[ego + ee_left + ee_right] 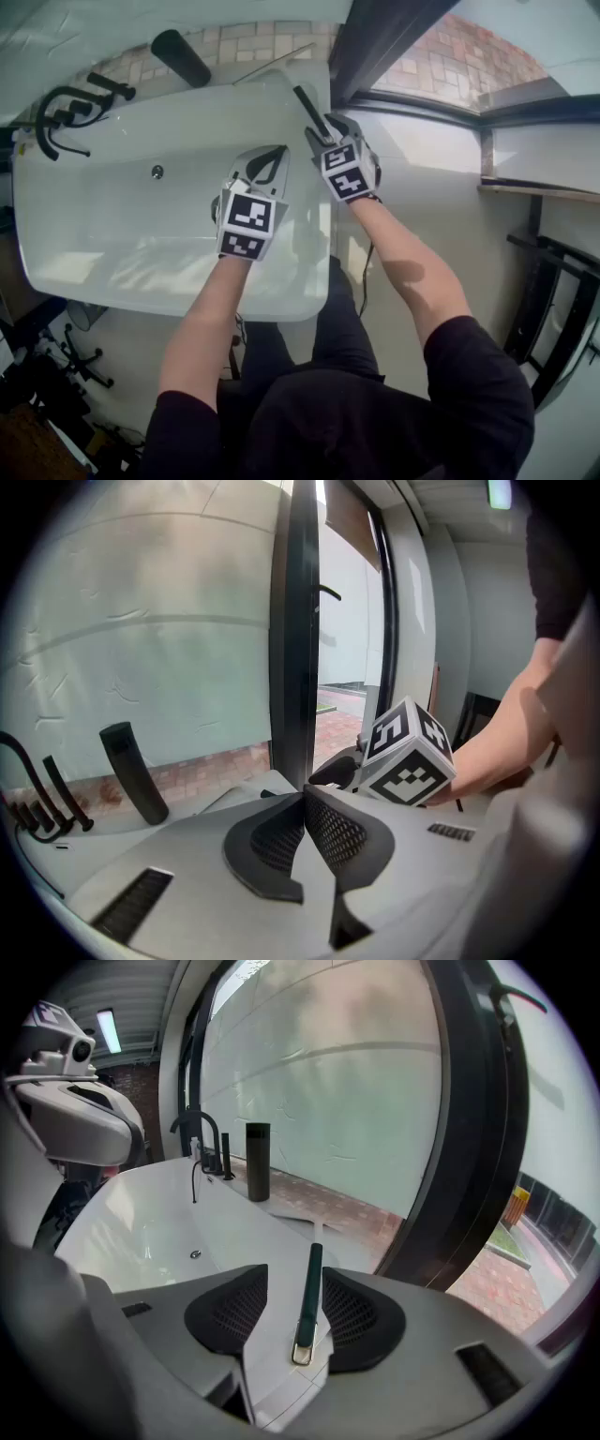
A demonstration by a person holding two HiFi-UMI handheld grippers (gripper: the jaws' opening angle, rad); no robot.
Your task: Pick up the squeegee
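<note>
The squeegee lies on the white bathtub's rim (pixel 314 202), its dark green handle (pixel 308 1296) running back to a pale blade (pixel 302 1218); from the head view the handle (pixel 306 103) shows by the window frame. My right gripper (pixel 298 1277) stands open with its jaws on either side of the handle, a gap showing on both sides. In the head view that gripper (pixel 321 127) sits over the handle's near end. My left gripper (pixel 305 799) is shut with nothing in it and hovers over the tub (pixel 266 163), just left of the right one.
A black cylinder (pixel 180 56) stands on the tub's back ledge. The black tap fitting (pixel 66 108) is at the far left, the drain (pixel 157 172) in the basin. A dark window frame (pixel 375 37) rises right behind the squeegee. The person's legs are below the tub.
</note>
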